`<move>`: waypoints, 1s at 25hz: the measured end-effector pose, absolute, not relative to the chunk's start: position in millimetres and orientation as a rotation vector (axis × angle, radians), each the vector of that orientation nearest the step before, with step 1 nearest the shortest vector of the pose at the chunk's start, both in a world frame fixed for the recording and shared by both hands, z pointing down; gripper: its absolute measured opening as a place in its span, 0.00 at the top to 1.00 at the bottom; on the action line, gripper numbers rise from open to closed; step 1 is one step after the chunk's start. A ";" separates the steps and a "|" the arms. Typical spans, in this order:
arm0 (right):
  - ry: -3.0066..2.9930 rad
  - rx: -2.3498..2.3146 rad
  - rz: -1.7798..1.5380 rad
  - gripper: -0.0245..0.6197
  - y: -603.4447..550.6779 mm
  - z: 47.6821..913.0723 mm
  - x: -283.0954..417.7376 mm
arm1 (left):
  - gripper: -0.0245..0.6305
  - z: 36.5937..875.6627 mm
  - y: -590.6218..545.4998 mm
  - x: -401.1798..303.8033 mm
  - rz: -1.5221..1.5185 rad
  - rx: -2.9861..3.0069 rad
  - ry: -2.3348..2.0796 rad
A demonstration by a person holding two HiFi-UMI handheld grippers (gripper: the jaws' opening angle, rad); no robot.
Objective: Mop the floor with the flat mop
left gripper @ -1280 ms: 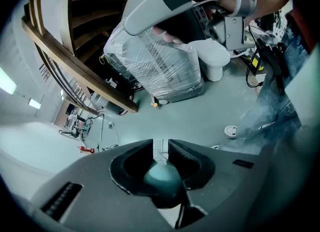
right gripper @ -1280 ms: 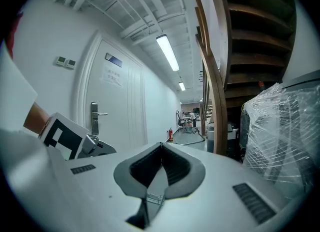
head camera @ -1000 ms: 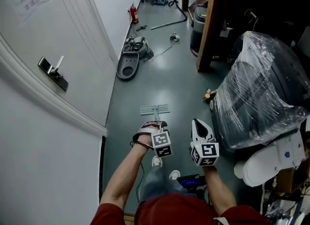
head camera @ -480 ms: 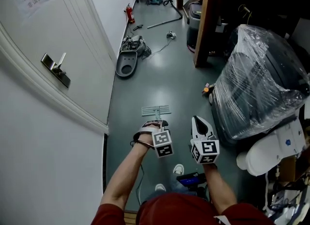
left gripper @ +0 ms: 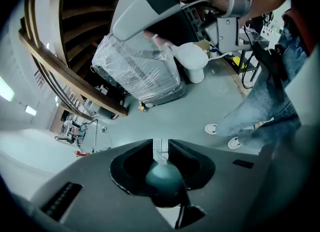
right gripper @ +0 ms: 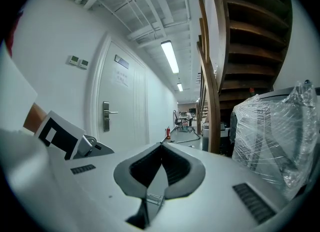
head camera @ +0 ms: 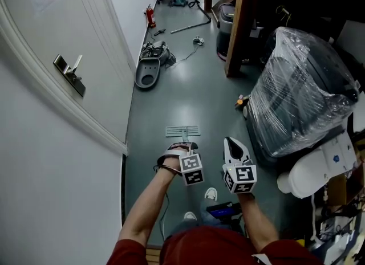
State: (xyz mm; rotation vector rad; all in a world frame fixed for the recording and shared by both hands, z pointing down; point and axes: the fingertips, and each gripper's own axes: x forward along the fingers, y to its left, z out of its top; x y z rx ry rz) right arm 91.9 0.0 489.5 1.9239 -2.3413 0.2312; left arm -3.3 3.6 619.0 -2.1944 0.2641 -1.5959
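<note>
The flat mop's head [head camera: 182, 130] lies flat on the grey-green floor just ahead of my hands. Its thin handle [head camera: 184, 139] rises to my left gripper [head camera: 181, 146]. In the left gripper view the handle's rounded top [left gripper: 164, 176] sits between the dark jaws of the left gripper [left gripper: 160, 148], which is shut on it, and the mop head [left gripper: 158, 145] shows through the gap below. My right gripper [head camera: 230, 142] hangs beside it to the right, apart from the mop. In the right gripper view the right gripper [right gripper: 161, 148] is shut, jaw tips meeting on nothing.
A white door with a lever handle [head camera: 68, 71] lines the left wall. A large plastic-wrapped object [head camera: 302, 98] and a wooden post [head camera: 239, 24] crowd the right. A grey base [head camera: 148, 74], cables, a metal pole [head camera: 190, 27] and a fire extinguisher [head camera: 150, 16] lie farther down the corridor.
The person has stepped along the corridor: the feet shifted and the door handle and far objects slid in the view. Both grippers and the mop head keep their places relative to each other.
</note>
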 end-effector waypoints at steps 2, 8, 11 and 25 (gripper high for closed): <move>-2.338 1.929 0.225 0.94 12.0 488.2 86.8 | 0.80 619.5 14.9 -8.2 -1.593 -2.195 0.262; -2.329 1.945 0.214 0.94 56.6 488.9 78.7 | 0.80 622.9 58.0 -15.7 -1.586 -2.192 0.255; -2.320 1.952 0.220 0.94 84.5 495.0 77.3 | 0.80 625.6 83.4 -18.1 -1.577 -2.188 0.257; -2.341 1.941 0.234 0.93 178.0 490.9 78.2 | 0.80 625.0 188.8 -16.5 -1.594 -2.203 0.247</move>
